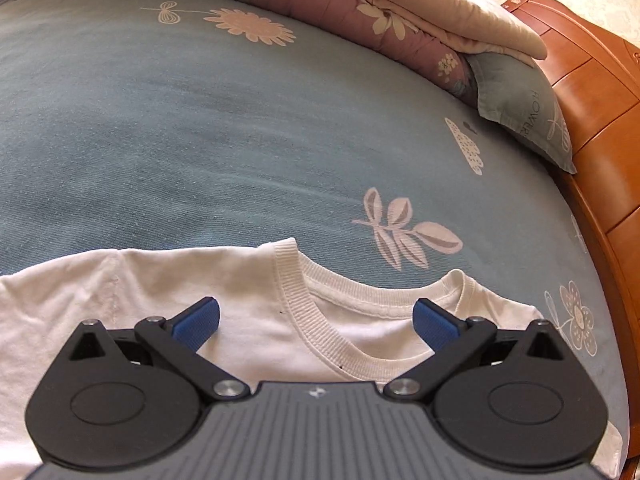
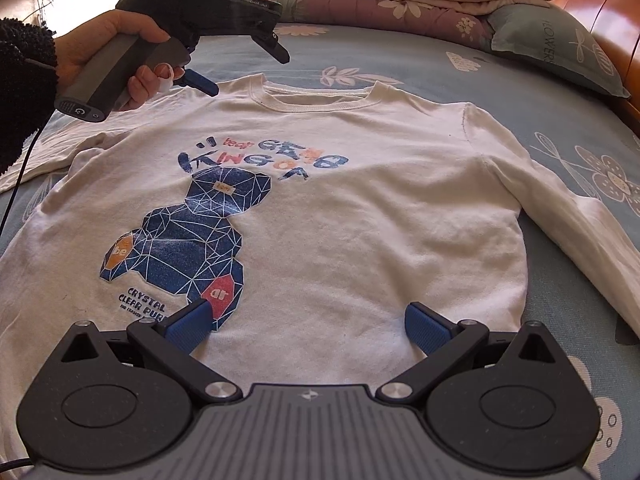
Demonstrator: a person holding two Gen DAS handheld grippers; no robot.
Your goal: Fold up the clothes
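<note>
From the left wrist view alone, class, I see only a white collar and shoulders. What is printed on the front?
Observer: A dark blue faceted bear is on the white shirt.
Operator: Where is the right gripper?
Observer: The right gripper is open over the shirt's lower part.
Operator: How do the sleeves lie?
Observer: One long sleeve lies spread out on the blue bedsheet, unfolded.

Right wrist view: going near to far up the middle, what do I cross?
Right gripper, jaws open → white shirt → its collar → blue floral bedsheet → folded quilt.
</note>
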